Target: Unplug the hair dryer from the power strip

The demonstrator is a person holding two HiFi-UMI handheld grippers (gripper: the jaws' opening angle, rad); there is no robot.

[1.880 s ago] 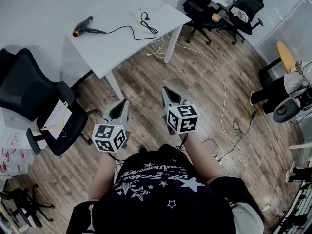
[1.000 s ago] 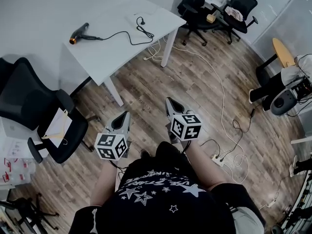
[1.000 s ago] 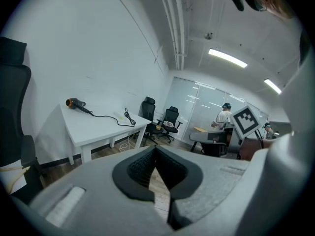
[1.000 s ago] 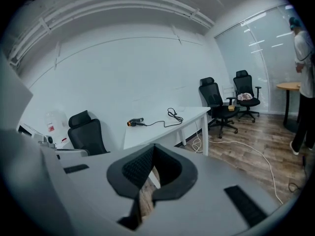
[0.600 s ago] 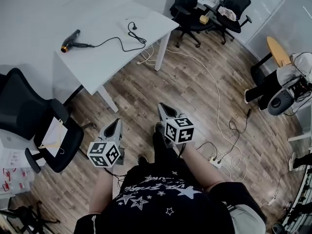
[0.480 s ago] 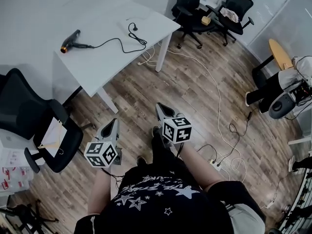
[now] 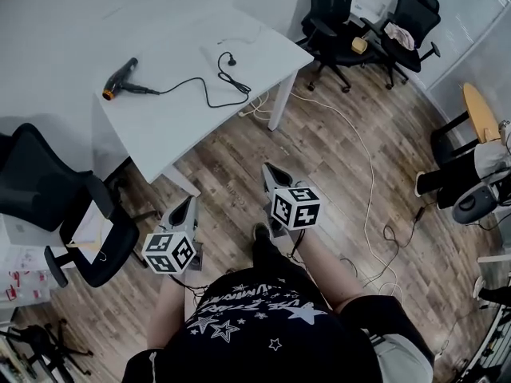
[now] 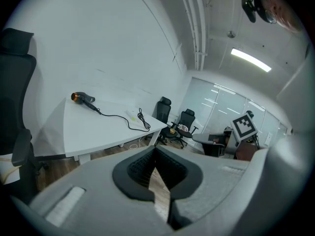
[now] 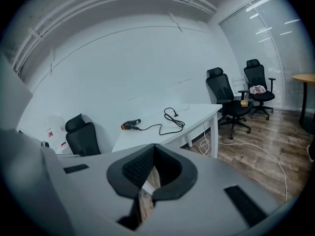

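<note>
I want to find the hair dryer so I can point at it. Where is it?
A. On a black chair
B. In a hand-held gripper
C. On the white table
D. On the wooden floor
C: the hair dryer lies on the white table, with its black cord trailing across the tabletop.

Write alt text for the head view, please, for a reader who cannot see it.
A person holds the left gripper and right gripper, jaws together and empty, above a wood floor, short of a white table. On it lies a hair dryer with its black cord trailing across the top.
</note>
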